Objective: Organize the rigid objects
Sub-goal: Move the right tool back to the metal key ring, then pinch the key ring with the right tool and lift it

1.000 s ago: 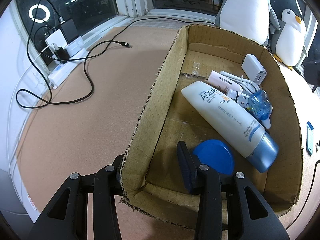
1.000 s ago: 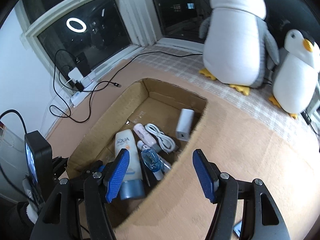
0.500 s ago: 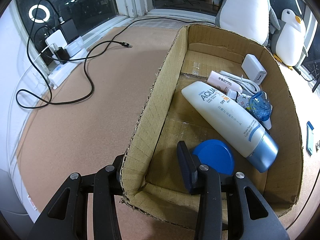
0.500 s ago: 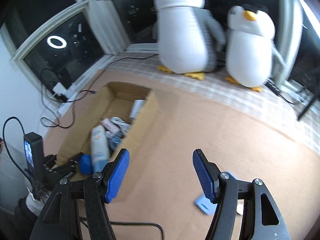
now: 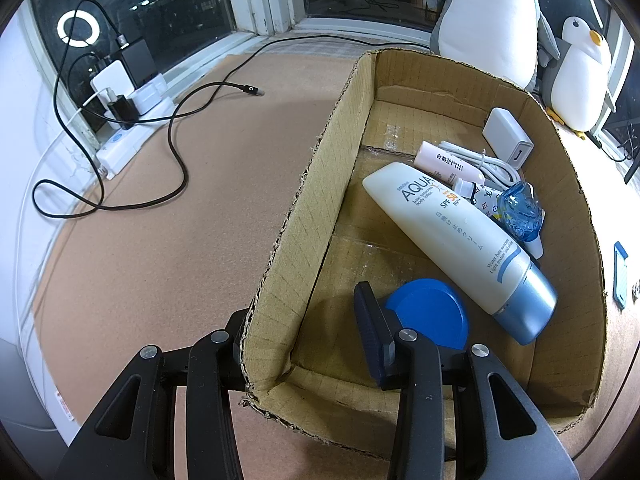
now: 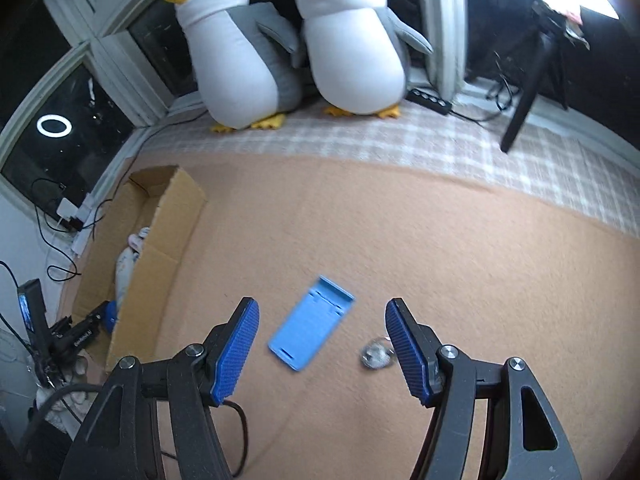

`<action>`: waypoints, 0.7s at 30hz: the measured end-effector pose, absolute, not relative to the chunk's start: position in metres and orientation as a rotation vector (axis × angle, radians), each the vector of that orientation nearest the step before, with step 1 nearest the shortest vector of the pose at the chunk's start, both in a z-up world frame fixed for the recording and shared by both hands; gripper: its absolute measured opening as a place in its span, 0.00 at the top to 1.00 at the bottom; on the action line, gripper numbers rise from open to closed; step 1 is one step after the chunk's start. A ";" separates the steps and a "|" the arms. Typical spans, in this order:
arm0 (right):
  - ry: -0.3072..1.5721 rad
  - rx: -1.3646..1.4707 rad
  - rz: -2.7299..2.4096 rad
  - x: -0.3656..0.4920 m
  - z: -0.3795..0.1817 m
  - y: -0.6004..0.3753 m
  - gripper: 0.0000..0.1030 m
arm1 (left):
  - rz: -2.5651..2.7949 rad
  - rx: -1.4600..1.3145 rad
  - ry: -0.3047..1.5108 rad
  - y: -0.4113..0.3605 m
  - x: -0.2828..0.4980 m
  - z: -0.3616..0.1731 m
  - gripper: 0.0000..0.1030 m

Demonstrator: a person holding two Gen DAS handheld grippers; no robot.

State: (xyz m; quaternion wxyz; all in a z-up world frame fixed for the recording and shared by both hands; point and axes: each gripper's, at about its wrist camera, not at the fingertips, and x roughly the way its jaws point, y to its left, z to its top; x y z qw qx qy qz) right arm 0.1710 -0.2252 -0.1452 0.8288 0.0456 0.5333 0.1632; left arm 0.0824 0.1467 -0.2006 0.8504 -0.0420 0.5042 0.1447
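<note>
My left gripper (image 5: pixel 300 308) straddles the near left corner of the cardboard box (image 5: pixel 304 208), one finger outside the wall and one inside, shut on that corner. Inside the box lie a white sunscreen tube (image 5: pixel 460 236), a blue round lid (image 5: pixel 432 312), a pink tube (image 5: pixel 444 162), a white charger (image 5: pixel 508 138) with its cable, and a clear blue item (image 5: pixel 520 210). My right gripper (image 6: pixel 322 304) hangs open over the carpet. Just beyond and between its fingers a flat blue phone stand (image 6: pixel 312 322) lies on the carpet. A small shiny clear object (image 6: pixel 376 354) rests by the right finger.
Two plush penguins (image 6: pixel 240 60) stand on a checked blanket (image 6: pixel 440 148) by the window. A black cable (image 5: pixel 176 152) and a power strip with chargers (image 5: pixel 128 120) lie left of the box. A dark stand leg (image 6: pixel 524 100) rises at the back right.
My right gripper has swung away from above the box to the right, over the carpet, bringing the blue stand and the shiny object into view. The left gripper has not moved.
</note>
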 end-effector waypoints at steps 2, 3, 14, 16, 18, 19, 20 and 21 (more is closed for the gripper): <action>1.143 0.077 0.336 0.168 -0.152 -0.231 0.40 | 0.305 -0.088 1.062 0.147 0.083 -0.201 0.62; 1.150 0.066 0.330 0.166 -0.156 -0.234 0.40 | 0.305 -0.088 1.062 0.147 0.082 -0.201 0.62; 1.147 -0.096 0.363 0.151 -0.185 -0.231 0.46 | 0.305 -0.079 1.062 0.147 0.084 -0.199 0.61; 1.145 -0.133 0.380 0.152 -0.188 -0.230 0.50 | 0.306 -0.072 1.064 0.147 0.085 -0.199 0.61; 1.152 -0.162 0.401 0.154 -0.191 -0.230 0.52 | 0.308 -0.068 1.066 0.147 0.084 -0.199 0.60; 1.156 -0.174 0.410 0.155 -0.192 -0.230 0.52 | 0.309 -0.066 1.067 0.147 0.085 -0.199 0.60; 1.160 -0.186 0.422 0.156 -0.194 -0.230 0.52 | 0.310 -0.065 1.067 0.147 0.085 -0.199 0.60; 1.164 -0.195 0.434 0.157 -0.195 -0.231 0.53 | 0.311 -0.064 1.068 0.146 0.084 -0.199 0.60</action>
